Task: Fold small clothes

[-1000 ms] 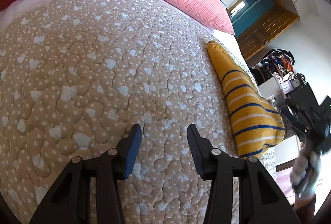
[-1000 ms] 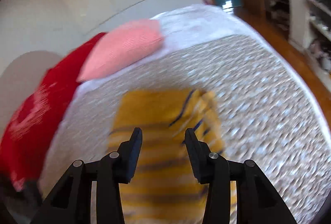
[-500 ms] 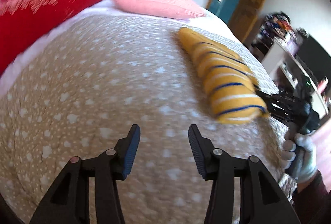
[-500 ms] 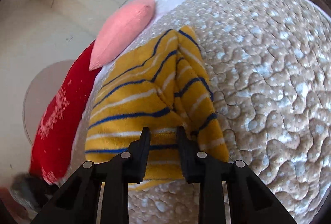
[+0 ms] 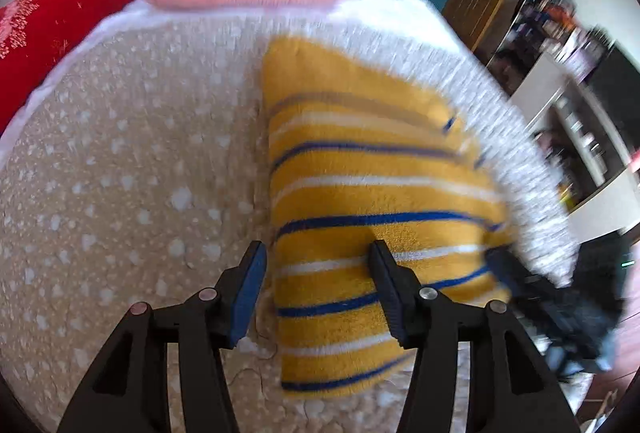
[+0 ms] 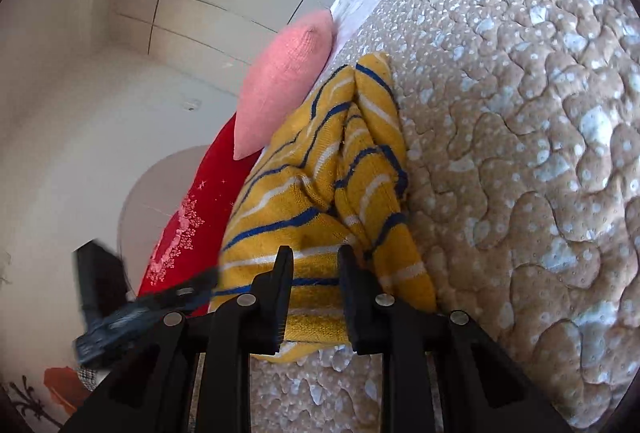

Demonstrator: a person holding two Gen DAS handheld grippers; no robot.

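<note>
Here, left gripper [image 5: 316, 273] jaws apart — straddling the near left corner of the striped yellow garment [image 5: 360, 201], which lies on the bed quilt [image 5: 120, 173] by its right edge. Right gripper [image 6: 314, 273] clamped on the garment's near hem — cloth bunched.

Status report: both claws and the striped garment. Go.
Right claw shut on yellow striped garment. Left claw open at its near corner. Garment bunched on quilt. Nothing in the way.
</note>
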